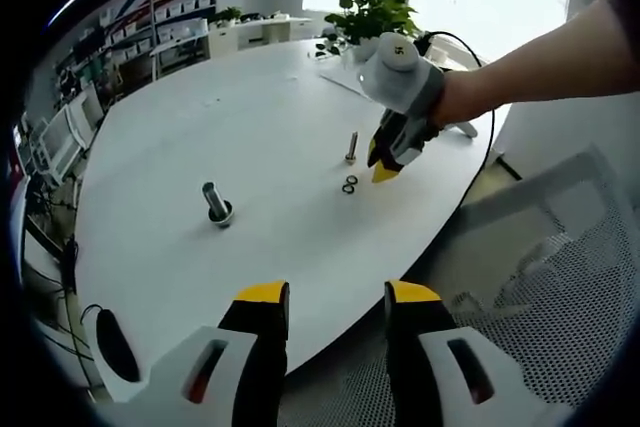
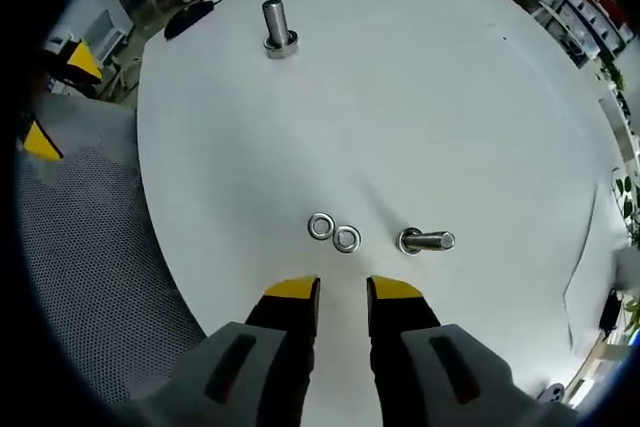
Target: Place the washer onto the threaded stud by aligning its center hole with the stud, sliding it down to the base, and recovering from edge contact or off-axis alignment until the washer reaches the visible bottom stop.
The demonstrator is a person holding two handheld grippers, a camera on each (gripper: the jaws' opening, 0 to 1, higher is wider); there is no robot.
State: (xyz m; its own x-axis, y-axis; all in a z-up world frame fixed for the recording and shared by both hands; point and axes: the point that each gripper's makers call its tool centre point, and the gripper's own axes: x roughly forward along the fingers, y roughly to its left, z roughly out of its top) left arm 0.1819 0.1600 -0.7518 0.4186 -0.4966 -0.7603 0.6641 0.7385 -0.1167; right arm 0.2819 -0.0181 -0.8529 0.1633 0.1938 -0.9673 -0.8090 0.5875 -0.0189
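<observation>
The right gripper [image 2: 342, 290] hangs over the near edge of the white table [image 2: 430, 97], its fingers a narrow gap apart and holding nothing. Just ahead of the fingertips lie two washers [image 2: 333, 232], flat and touching each other, the pair set across the fingers' line; the gap between the fingers points almost straight at the right-hand one. Beside them, nearer the table's edge on the right, stands the smaller threaded stud [image 2: 428, 241], upright on its base. In the left gripper view that same stud [image 1: 351, 146] rises just behind the washers [image 1: 349, 184]. The left gripper [image 1: 338, 299] hovers off the table's edge, fingers wide apart and empty, well away from the washers. The right one is plainly the nearer. Farther across the table stands a larger stud [image 2: 276, 25].
</observation>
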